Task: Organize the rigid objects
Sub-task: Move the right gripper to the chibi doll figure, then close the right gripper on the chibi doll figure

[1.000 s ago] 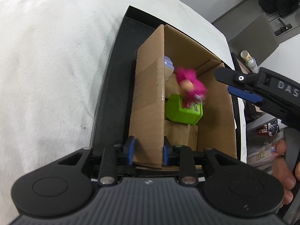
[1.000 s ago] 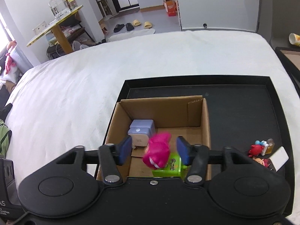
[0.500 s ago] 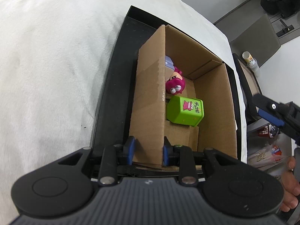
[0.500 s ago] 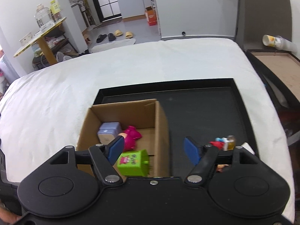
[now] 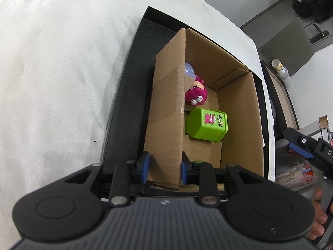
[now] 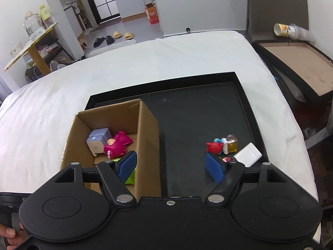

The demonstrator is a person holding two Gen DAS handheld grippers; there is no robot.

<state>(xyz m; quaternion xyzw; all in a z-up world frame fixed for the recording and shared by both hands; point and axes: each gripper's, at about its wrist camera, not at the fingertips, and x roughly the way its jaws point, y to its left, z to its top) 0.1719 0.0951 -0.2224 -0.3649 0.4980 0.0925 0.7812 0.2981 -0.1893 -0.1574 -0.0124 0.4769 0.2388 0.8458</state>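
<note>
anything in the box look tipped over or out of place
Yes. In the cardboard box, the green toy box lies tipped on its side and the pink toy is upside down against the lavender cube, dropped rather than stood up. Nothing looks broken.

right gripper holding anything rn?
No, the right gripper has open jaws with only the bare black tray between them; the pink toy lies in the cardboard box.
</note>
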